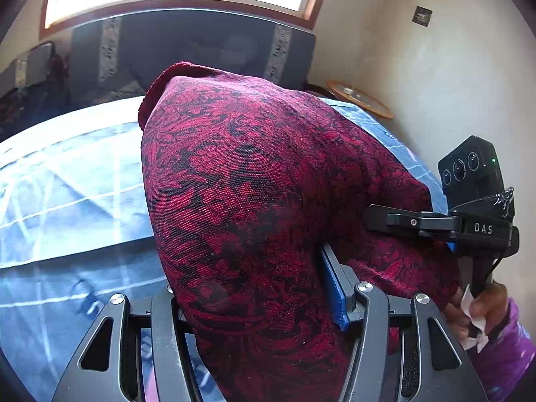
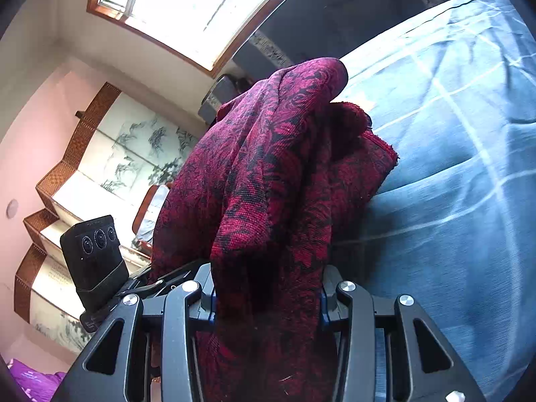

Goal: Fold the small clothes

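Both tongs grip one dark red and black patterned woven garment, lifted over a blue bedsheet with pale line patterns.

Left wrist view: the left gripper (image 1: 261, 305) is clamped on the dark red and black patterned woven garment (image 1: 254, 201), which fills the gap between its fingers; the blue pad of one finger (image 1: 331, 291) presses the cloth's side. The cloth rises from 6 o'clock toward 11 o'clock, its hemmed corner topmost. At 3 o'clock the right gripper (image 1: 378, 221) bites the same cloth's edge, a hand (image 1: 475, 305) on its handle. The blue bedsheet with pale line patterns (image 1: 67, 201) spreads at 9 o'clock.

Right wrist view: the right gripper (image 2: 268, 298) is closed on the garment (image 2: 268, 174), which bunches up from 6 o'clock toward 12 o'clock and drapes onto the bedsheet (image 2: 452, 167) at 3 o'clock. The left gripper (image 2: 147, 284) sits at 8 o'clock, touching the cloth.
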Demonstrator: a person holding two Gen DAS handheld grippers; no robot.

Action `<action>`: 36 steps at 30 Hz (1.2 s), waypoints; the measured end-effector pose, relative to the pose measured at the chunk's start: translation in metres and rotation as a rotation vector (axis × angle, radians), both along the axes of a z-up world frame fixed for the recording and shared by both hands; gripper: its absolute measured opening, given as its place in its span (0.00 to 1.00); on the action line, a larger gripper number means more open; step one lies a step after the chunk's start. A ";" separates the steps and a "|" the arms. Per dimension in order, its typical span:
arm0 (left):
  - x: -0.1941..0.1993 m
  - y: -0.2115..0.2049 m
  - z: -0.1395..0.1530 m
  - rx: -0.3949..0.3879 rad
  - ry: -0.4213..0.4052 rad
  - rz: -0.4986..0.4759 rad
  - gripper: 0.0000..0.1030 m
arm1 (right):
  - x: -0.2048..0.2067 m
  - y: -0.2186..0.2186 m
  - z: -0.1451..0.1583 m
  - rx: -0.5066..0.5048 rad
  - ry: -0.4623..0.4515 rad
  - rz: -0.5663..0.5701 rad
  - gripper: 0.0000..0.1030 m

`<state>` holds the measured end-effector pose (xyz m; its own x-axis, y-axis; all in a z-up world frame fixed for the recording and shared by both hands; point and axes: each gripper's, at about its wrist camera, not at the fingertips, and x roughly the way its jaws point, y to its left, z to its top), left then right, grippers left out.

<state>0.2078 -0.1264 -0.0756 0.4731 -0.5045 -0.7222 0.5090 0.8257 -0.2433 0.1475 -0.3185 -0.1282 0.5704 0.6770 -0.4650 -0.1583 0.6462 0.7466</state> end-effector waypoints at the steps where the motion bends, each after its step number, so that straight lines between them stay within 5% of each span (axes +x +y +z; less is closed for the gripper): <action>1: -0.004 0.006 -0.001 0.006 -0.006 0.008 0.56 | 0.000 0.005 0.000 0.002 -0.001 0.006 0.39; 14: -0.037 0.055 -0.018 0.062 -0.052 0.064 0.55 | 0.006 0.062 -0.004 -0.013 0.014 0.057 0.39; 36: -0.051 0.077 -0.033 0.099 -0.090 0.108 0.56 | 0.017 0.082 -0.010 -0.042 0.024 0.099 0.39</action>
